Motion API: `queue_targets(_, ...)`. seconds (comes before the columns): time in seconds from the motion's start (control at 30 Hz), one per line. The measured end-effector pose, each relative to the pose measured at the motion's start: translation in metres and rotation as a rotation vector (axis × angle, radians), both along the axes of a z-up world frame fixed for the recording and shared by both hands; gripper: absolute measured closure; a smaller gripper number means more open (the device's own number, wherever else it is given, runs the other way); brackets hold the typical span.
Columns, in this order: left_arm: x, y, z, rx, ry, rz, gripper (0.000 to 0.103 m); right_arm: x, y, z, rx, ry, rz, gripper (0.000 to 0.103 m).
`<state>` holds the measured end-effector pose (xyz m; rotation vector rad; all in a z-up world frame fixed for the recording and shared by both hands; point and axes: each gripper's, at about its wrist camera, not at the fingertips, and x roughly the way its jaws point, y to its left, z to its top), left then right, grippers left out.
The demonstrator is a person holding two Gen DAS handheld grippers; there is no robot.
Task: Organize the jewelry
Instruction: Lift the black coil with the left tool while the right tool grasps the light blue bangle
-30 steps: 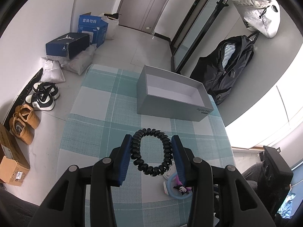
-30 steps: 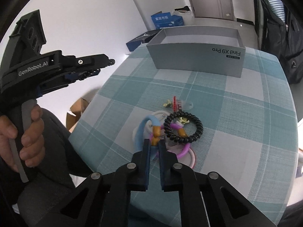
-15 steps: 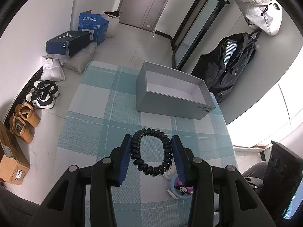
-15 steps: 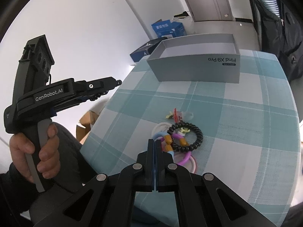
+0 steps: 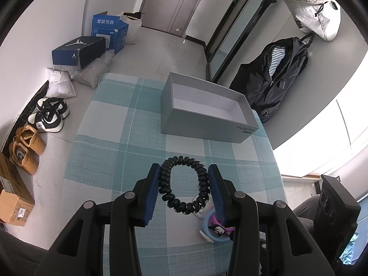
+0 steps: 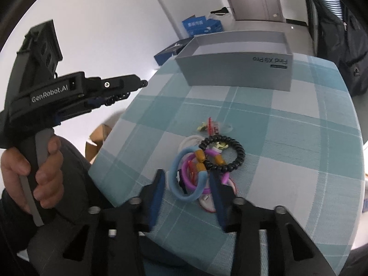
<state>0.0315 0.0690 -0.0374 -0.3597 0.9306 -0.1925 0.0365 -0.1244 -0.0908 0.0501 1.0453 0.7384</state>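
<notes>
A black spiral bracelet (image 5: 166,179) hangs above the checked tablecloth (image 5: 115,138), with my left gripper (image 5: 184,171) shut on it, blue pads pressing both sides. In the right wrist view that gripper (image 6: 138,84) is held by a hand (image 6: 46,161) at the left. My right gripper (image 6: 185,175) hovers low over the jewelry pile. Its jaws are opening, and a light blue ring (image 6: 175,168) lies between them untouched. The pile also holds a second black spiral bracelet (image 6: 239,154), purple rings and a white ring. An open grey box (image 6: 237,73) stands farther back, empty (image 5: 202,124).
The table's near edge lies just under both grippers. On the floor to the left are shoes (image 5: 49,115), cardboard boxes (image 5: 13,207) and a blue shoe box (image 5: 78,50). A dark backpack (image 5: 276,78) leans against the wall at the right.
The right gripper's jaws closed fully, then spread apart over the pile, with the blue ring now between them. The left gripper with its black bracelet has stayed put.
</notes>
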Motion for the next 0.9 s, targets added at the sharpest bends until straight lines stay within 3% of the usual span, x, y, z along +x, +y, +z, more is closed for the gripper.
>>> queue_targets(0.17,0.0,0.0,-0.001,0.012,0.005,0.009,0.067,0.001,0.0,-0.003,-0.03,-0.004,-0.012,0.096)
queue_targets(0.47,0.001,-0.004,-0.001,0.037,0.006,-0.001,0.067,0.0,-0.008,0.007,0.026,-0.025,-0.017,0.098)
queue_targets(0.53,0.001,-0.005,-0.001,0.043,0.008,-0.003,0.067,0.001,-0.011,0.012,0.055,-0.029,-0.023,0.103)
queue_targets(0.8,0.004,-0.005,-0.004,0.04,0.021,0.003,0.067,0.006,-0.015,0.016,0.091,-0.011,-0.039,0.103)
queue_targets(0.9,0.004,-0.004,-0.003,0.035,0.019,0.003,0.067,0.0,-0.019,0.021,0.074,-0.032,-0.043,0.099)
